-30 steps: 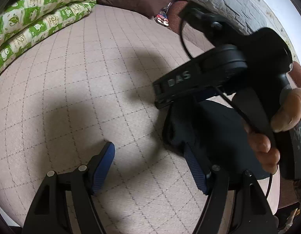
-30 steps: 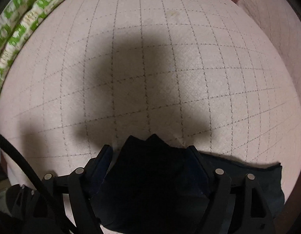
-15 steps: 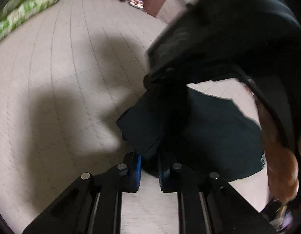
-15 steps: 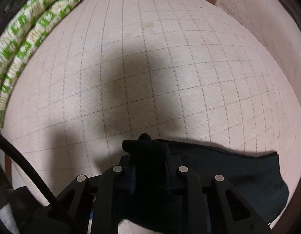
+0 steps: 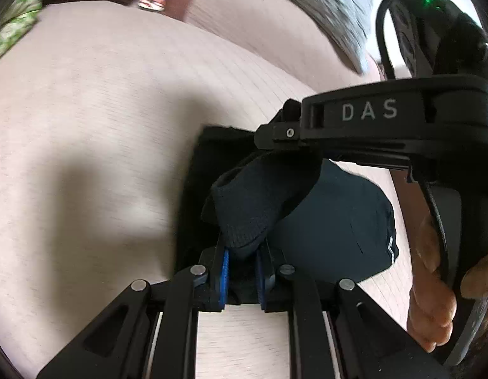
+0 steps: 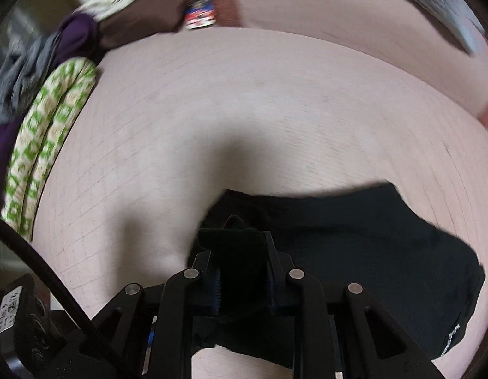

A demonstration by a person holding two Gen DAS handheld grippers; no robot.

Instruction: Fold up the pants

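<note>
On the pink quilted bedspread (image 6: 275, 120) the dark pants (image 6: 386, 252) lie bunched at your near edge, both pinched corners raised off it. Carry the two corners forward together, level and the same distance apart, so the fold edge lands straight; if one lags, I'd expect a skewed crease. Lower them onto the flat layer before letting go, and keep clear of the green-patterned blanket (image 6: 48, 132) off to the left. Left gripper (image 5: 242, 260): nearly closed, blue pads clamping a raised fold of fabric. Right gripper (image 6: 244, 271): same, narrow gap, a dark bunch of cloth pinched between its pads.
</note>
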